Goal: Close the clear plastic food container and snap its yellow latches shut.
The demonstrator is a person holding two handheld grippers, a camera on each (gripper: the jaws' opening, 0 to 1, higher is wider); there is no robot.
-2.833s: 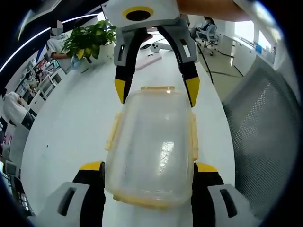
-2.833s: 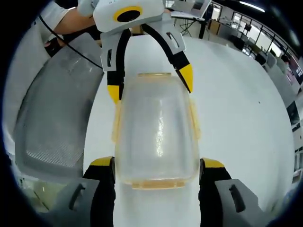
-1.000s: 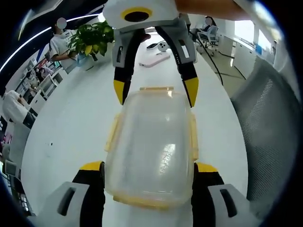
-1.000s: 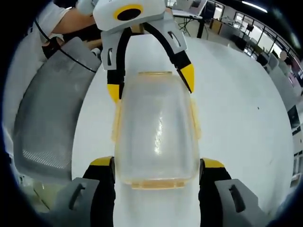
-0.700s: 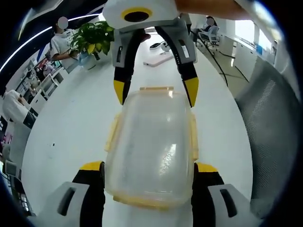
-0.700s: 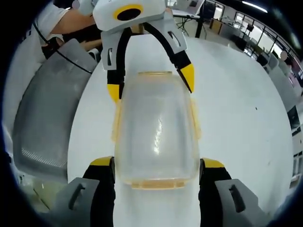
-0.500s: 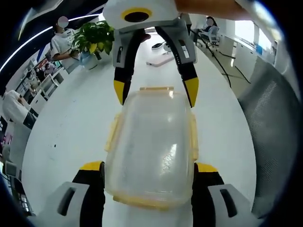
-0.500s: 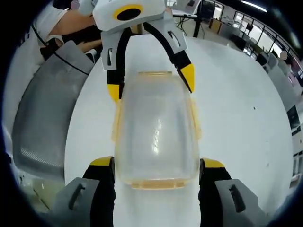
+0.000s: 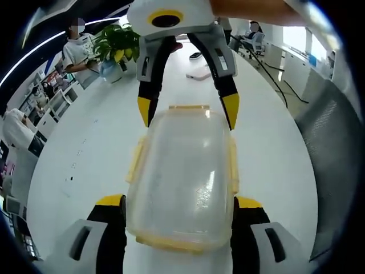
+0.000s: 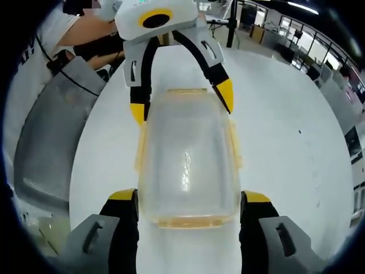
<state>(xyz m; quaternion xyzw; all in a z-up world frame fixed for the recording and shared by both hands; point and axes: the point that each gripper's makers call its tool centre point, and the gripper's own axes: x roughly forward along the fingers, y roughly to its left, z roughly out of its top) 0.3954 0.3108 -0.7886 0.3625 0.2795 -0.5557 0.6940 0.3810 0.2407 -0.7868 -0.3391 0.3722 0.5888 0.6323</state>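
I have the clear plastic food container (image 9: 182, 177) held between both claws, one at each end, above the white surface (image 9: 85, 148). In the left gripper view my left claw (image 9: 178, 206) grips the near end, its yellow-tipped jaws pressed to the two sides, while the right claw (image 9: 187, 111) clamps the far end. The right gripper view shows the reverse: right claw (image 10: 188, 202) near, left claw (image 10: 181, 103) far. The lid sits on top, with yellow latches (image 10: 234, 142) along its edges; whether they are snapped I cannot tell. A potted plant (image 9: 117, 45) stands far left, a mesh chair (image 10: 45, 137) beside the surface.
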